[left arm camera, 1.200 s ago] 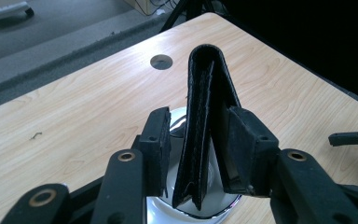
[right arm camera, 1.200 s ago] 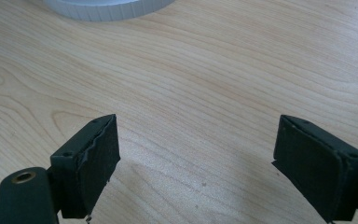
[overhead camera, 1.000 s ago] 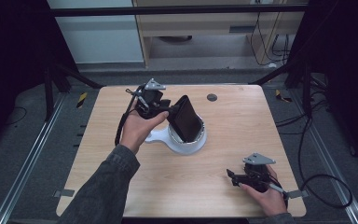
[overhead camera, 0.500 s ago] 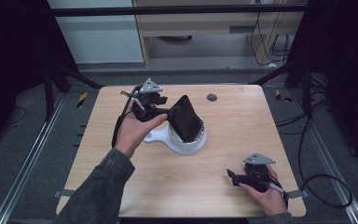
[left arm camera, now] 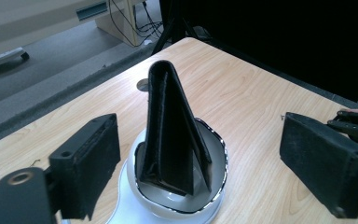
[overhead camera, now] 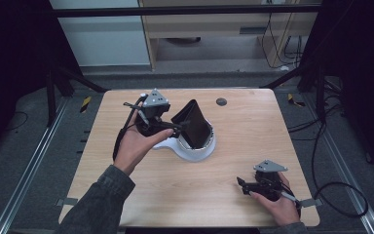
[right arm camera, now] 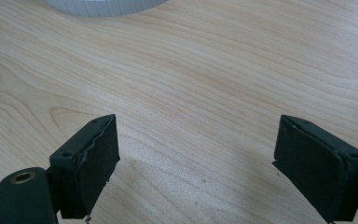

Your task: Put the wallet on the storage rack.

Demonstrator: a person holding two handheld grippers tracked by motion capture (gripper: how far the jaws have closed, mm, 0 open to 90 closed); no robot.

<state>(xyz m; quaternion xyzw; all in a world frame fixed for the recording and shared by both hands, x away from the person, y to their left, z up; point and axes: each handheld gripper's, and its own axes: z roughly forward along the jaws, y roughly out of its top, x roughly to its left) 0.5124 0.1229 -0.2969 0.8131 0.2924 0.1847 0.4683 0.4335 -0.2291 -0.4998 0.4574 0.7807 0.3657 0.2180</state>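
Since the earlier frames, the left claw (overhead camera: 175,127) has been drawn back a little from the black wallet (overhead camera: 193,124) and lifted slightly, while the right claw (overhead camera: 243,184) has been kept where it was near the front right corner of the counter (overhead camera: 253,131).

The wallet is stood on end in a white bowl-shaped dish (overhead camera: 195,150) near the middle of the counter. Its long axis is set nearly upright, tilted a little toward the far left in the high view, with the folded spine at the top and the open edges spread down inside the dish. In the left gripper view the wallet (left arm camera: 170,130) is seen as a tall narrow wedge, its lower end resting within the dish (left arm camera: 214,186), whose rim carries a thin dark line. Nothing else is seen in the dish.

The left claw (left arm camera: 196,168) is released, its jaws spread wide on either side of the wallet without touching it. It is held by the left hand (overhead camera: 135,146) just beside the dish.

The right claw (right arm camera: 196,163) is likewise released, its jaws set wide apart over bare wood, and is gripped by the right hand (overhead camera: 278,204), well apart from the dish. A small dark round disc (overhead camera: 221,102) lies flat in the counter beyond the dish.
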